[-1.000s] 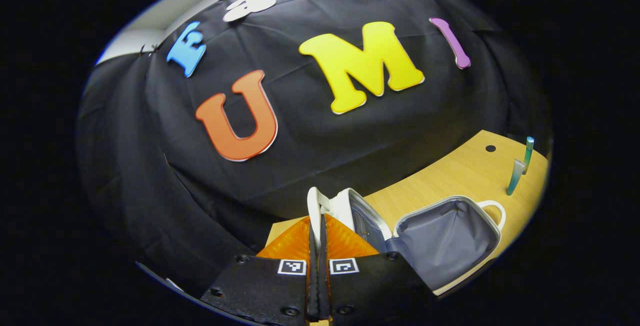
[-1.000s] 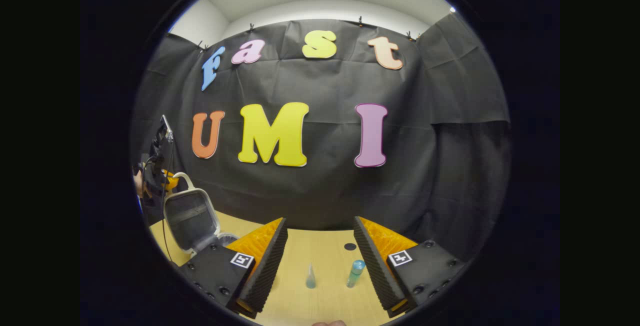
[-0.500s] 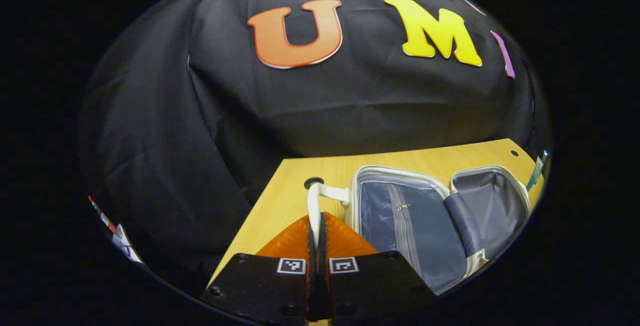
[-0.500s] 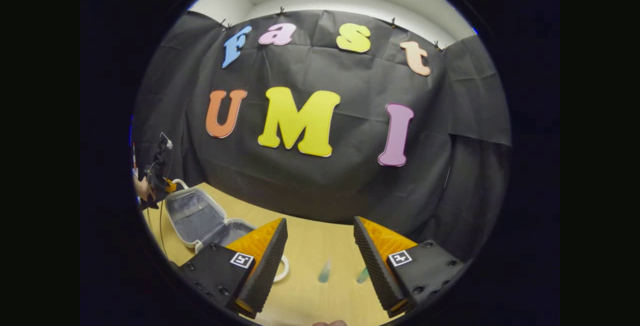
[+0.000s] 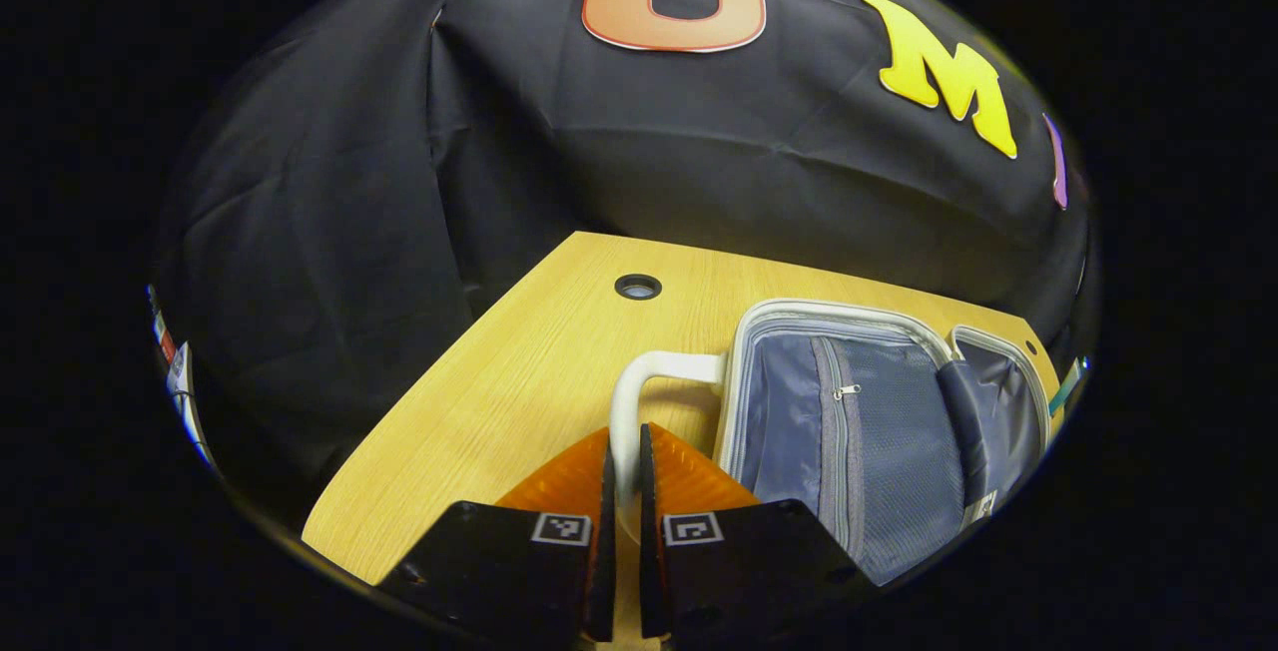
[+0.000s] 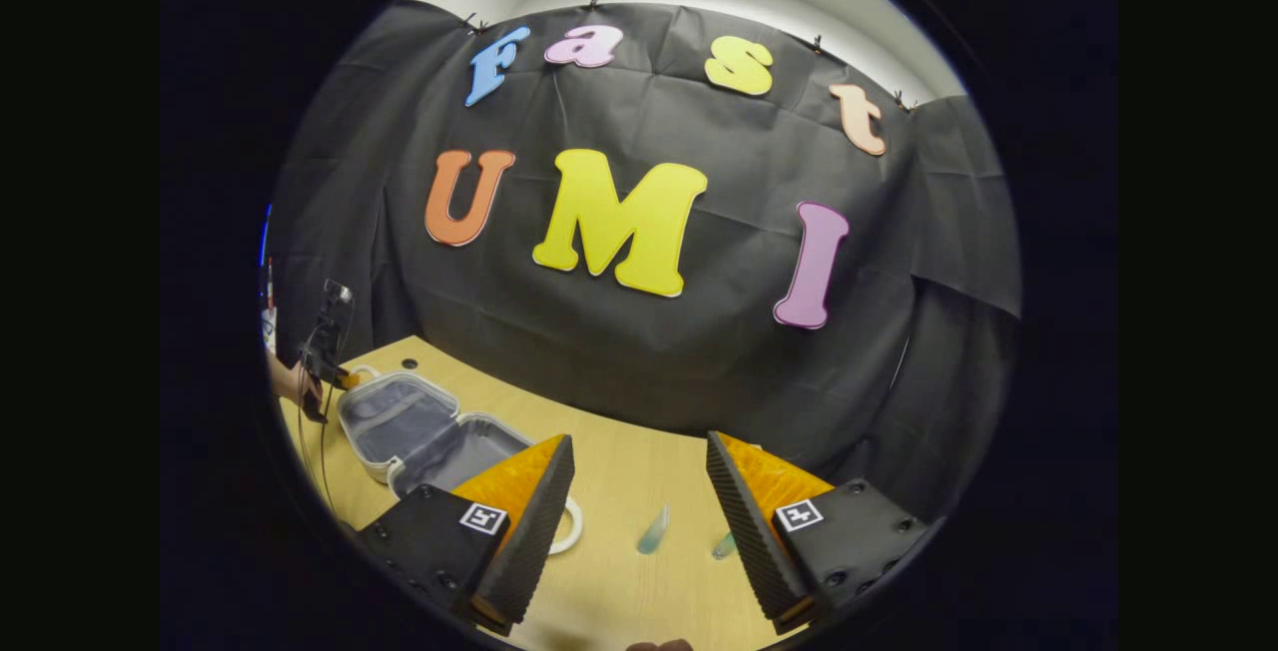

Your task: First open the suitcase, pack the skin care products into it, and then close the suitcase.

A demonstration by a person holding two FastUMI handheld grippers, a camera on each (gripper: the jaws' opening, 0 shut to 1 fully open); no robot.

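Note:
The small white suitcase [image 5: 839, 431] lies open and flat on the wooden table [image 5: 519, 371], its grey lining showing. My left gripper [image 5: 624, 431] is shut on the white handle [image 5: 659, 371] of the lid half, low over the table. In the right gripper view the open suitcase [image 6: 419, 431] sits at the left, with the left gripper [image 6: 324, 371] and a hand [image 6: 290, 383] at its far end. My right gripper [image 6: 639, 438] stands open over the table. Two small teal skin care tubes [image 6: 654, 529] [image 6: 725, 544] stand ahead of it between its fingers, apart from them.
A round cable hole [image 5: 638, 286] lies in the table behind the handle. The suitcase's other white handle [image 6: 571, 526] rests on the table beside my right gripper's left finger. One teal tube [image 5: 1066, 386] peeks past the suitcase at the right edge. Black cloth walls close the booth.
My left gripper has swung the lid by its handle down from upright to flat on the table. The right gripper stayed open and shifted a little; the tubes kept their places.

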